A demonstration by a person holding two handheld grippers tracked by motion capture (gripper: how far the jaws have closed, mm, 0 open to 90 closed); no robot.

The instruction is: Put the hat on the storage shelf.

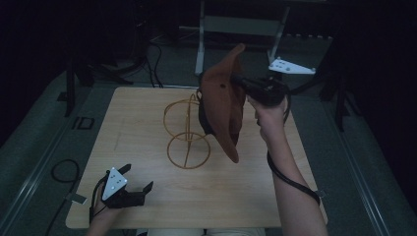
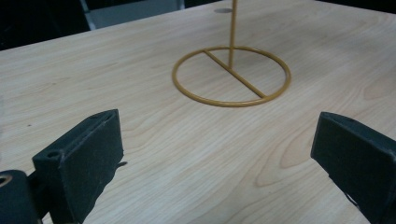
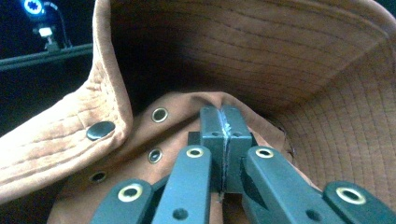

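Nearest to me, the left gripper [image 1: 134,183] is hovering low over the front left of the wooden table [image 1: 147,123], its jaws standing wide apart with nothing between them.

Further in, the gold wire stand [image 1: 188,133] is sitting upright near the middle of the table, its round base [image 2: 231,76] lying flat on the wood and its upper ring bare.

Just behind and to the right of it, the right gripper [image 3: 223,128] is holding the brown hat [image 1: 223,101] up in the air, jaws pressed tight together on a fold of the cloth near the eyelets [image 3: 159,115]. The hat is hanging limp and creased, so I am judging it soft, light and floppy, likely suede-like and not slippery; nothing here looks breakable. A pinch at the crown or brim edge seems enough, though the brim is probably going to flop and may want a second hold when it is being set over the ring.

I am reading no brand, label or writing anywhere.
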